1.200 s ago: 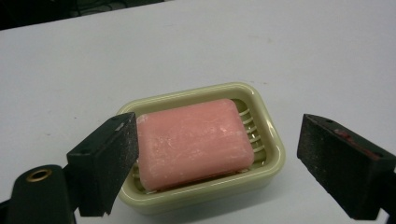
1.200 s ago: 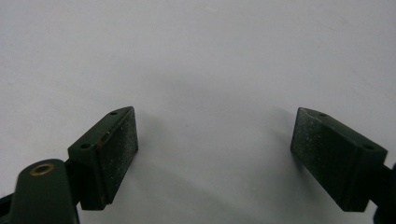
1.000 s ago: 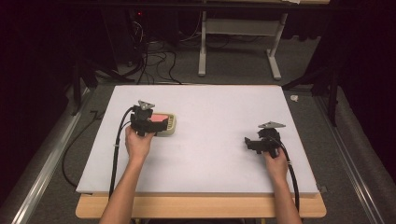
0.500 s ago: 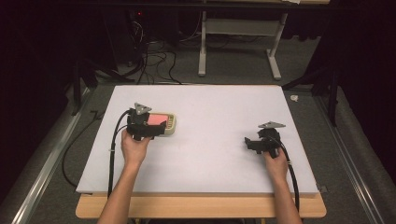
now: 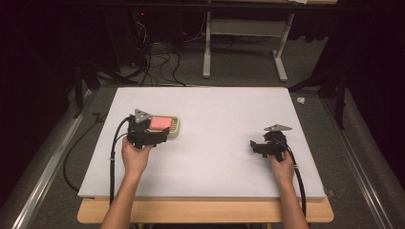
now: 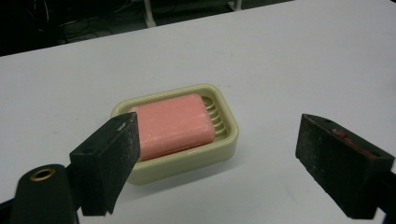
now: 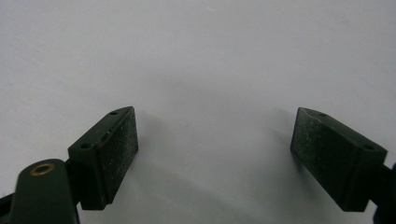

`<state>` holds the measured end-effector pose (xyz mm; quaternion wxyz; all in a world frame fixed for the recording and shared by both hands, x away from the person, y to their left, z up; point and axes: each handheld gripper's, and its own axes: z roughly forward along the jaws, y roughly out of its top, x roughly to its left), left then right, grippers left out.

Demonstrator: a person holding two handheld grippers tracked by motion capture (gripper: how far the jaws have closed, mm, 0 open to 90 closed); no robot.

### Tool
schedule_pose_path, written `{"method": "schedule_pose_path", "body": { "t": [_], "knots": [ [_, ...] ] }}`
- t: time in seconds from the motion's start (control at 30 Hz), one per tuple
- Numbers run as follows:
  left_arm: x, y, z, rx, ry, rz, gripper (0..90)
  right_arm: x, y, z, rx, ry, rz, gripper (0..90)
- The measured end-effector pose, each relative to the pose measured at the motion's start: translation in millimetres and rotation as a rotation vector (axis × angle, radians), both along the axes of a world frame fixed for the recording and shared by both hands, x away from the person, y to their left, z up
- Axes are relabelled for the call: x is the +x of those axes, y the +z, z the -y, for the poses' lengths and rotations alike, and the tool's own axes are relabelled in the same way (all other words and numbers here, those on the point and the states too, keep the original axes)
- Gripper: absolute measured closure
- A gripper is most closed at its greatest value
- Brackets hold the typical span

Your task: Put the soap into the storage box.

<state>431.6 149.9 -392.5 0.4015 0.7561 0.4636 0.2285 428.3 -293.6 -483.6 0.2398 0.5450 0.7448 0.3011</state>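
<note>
Both grippers stood with jaws spread wide and empty: the left gripper (image 5: 160,136) hovered at the near edge of a cream soap dish (image 6: 219,149) on the white table (image 5: 219,119), left of centre, while the right gripper (image 5: 254,145) rested well apart. A pink soap bar (image 6: 173,123) (faintly scuffed, round-cornered) lay on the dish's ribs.

Both arms reach forward, far apart from each other. The left hand (image 5: 135,157) holds the left gripper (image 5: 152,137) with its jaws wide open. The right hand (image 5: 282,168) holds the right gripper (image 5: 258,145), jaws wide open too.
</note>
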Motion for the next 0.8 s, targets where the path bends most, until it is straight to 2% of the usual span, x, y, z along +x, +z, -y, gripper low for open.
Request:
{"method": "schedule_pose_path", "body": {
  "t": [0.8],
  "knots": [
    [-25.9,1.7,2.7,-0.026,-0.064,0.013,14.4,-0.1,0.0,-0.1,-0.002,0.0,0.001,15.8]
  ]
}}
